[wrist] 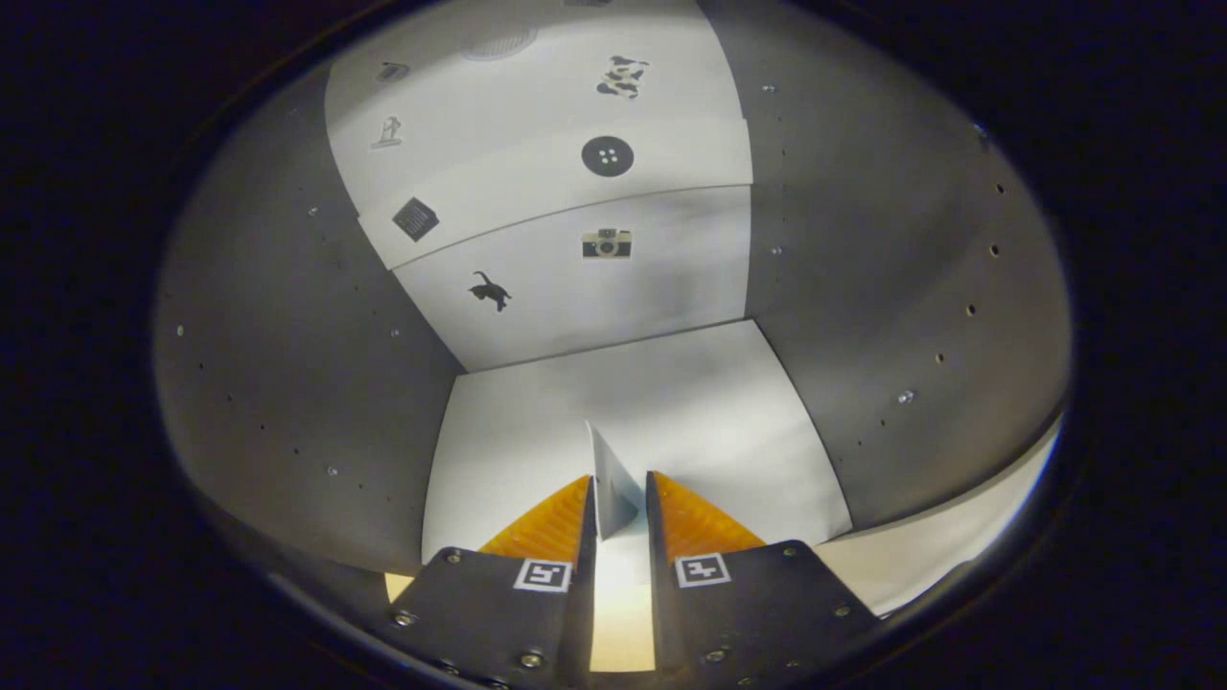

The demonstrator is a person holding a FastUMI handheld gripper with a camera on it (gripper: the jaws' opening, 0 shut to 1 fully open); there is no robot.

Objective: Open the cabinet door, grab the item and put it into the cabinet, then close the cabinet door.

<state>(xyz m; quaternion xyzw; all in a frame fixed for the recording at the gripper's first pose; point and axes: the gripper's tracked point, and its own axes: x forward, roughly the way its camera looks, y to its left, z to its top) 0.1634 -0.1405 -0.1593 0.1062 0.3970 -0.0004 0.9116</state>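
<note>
Tool (618,503) fingers pinch thin pale item (612,479) upright inside open cabinet (288,383).

i see the cabinet (288,383) open, grey side walls, white floor and back panel with small picture stickers. a thin pale blue-grey flat item (612,484) stands on edge, upright, pinched between my gripper's (618,498) fingers over the floor's front.

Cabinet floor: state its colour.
White, seen in the gripper view: the cabinet floor beyond the jaws, which pinch a thin card.
</note>
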